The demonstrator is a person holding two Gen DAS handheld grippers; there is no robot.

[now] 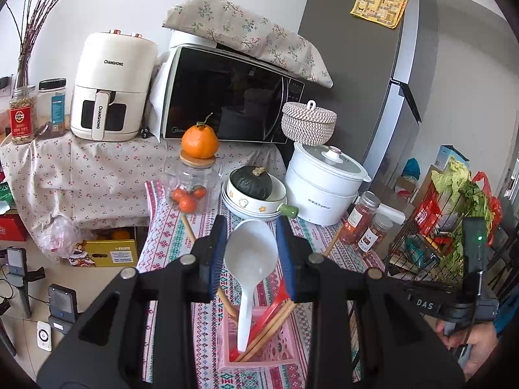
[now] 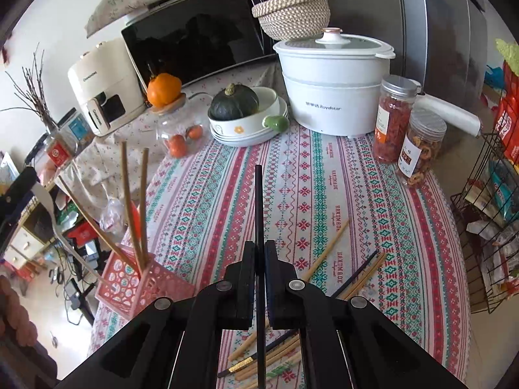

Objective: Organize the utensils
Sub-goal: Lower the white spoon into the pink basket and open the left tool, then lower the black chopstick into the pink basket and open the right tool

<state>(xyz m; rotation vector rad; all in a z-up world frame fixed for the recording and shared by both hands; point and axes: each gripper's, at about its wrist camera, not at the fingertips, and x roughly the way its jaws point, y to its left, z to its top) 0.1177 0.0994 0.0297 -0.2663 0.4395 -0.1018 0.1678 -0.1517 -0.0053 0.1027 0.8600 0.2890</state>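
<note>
Patterned cloth in red, green and white covers the bench (image 1: 168,236), with an air fryer, a microwave and a white electric pot crowded behind.

From the left wrist view, the left gripper (image 1: 251,249) hangs over a pink plastic basket (image 1: 227,350), its blue-padded fingers (image 1: 216,253) spread wide either side of a smooth white ladle (image 1: 249,259). I cannot tell whether the pads touch the bowl. The ladle's handle stands in the basket alongside several wooden chopsticks (image 1: 269,330) and something red.

From the right wrist view, the right gripper (image 2: 259,259) has its fingers pressed together, pinching a slim black chopstick (image 2: 258,201) that points up and away. Below it, on the cloth, a loose heap of chopsticks (image 2: 275,353) lies waiting, pale wood mostly, one dark with a gilt band. More lie just right of the gripper. The lattice-walled basket (image 2: 129,285) sits at the bench's left edge, leaning, with chopsticks poking out.

I'd judge the job about half done: some pieces are stowed, and a good many are left to gather.
</note>
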